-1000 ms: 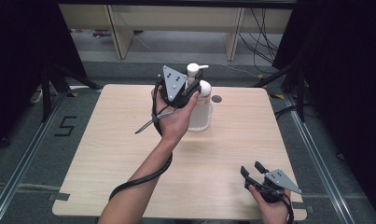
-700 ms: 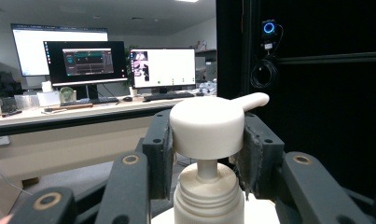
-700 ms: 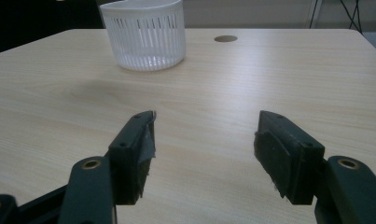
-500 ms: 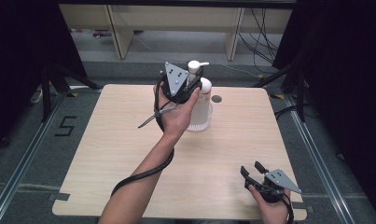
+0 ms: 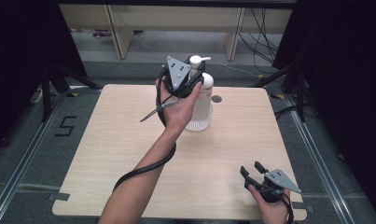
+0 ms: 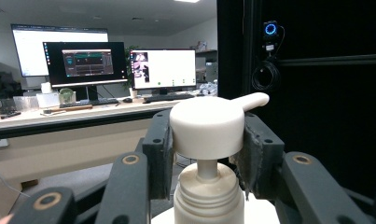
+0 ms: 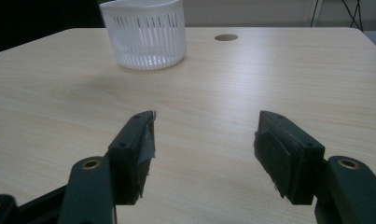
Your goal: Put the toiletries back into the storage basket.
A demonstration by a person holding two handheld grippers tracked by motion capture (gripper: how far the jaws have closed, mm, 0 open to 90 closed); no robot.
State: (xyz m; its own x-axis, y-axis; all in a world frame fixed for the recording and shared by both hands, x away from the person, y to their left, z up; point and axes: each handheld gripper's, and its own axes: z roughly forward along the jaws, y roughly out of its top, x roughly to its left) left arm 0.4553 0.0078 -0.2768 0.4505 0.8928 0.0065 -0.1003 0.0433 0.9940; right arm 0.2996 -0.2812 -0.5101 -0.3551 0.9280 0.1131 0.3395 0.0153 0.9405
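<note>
White plastic marks the pump bottle [image 5: 200, 100], which is seen upright in a ribbed white basket [image 5: 198, 122] on the far half of the pale wooden tabletop [image 5: 106, 154]. Just beyond and to the right of the basket, a small round hole [image 5: 217, 99] is set in the tabletop. The pump head [image 6: 208, 126] of the bottle is clamped between the pads of the left gripper [image 5: 193, 80], one pad pressed to each side of the head, with the spout pointing away past the right-hand pad in the left gripper view. Below the head, the thin stem and the ridged collar of the bottle are exposed. The left gripper is held from the near side of the basket by a raised hand, and its cable is trailed along the forearm.

Well apart from the basket, at the near right corner of the tabletop, the right gripper [image 5: 253, 171] is held low with its jaws spread wide and nothing between them. In the right gripper view [image 7: 204, 154] bare wood is seen between the pads, with the basket [image 7: 143, 32] farther off.
</note>
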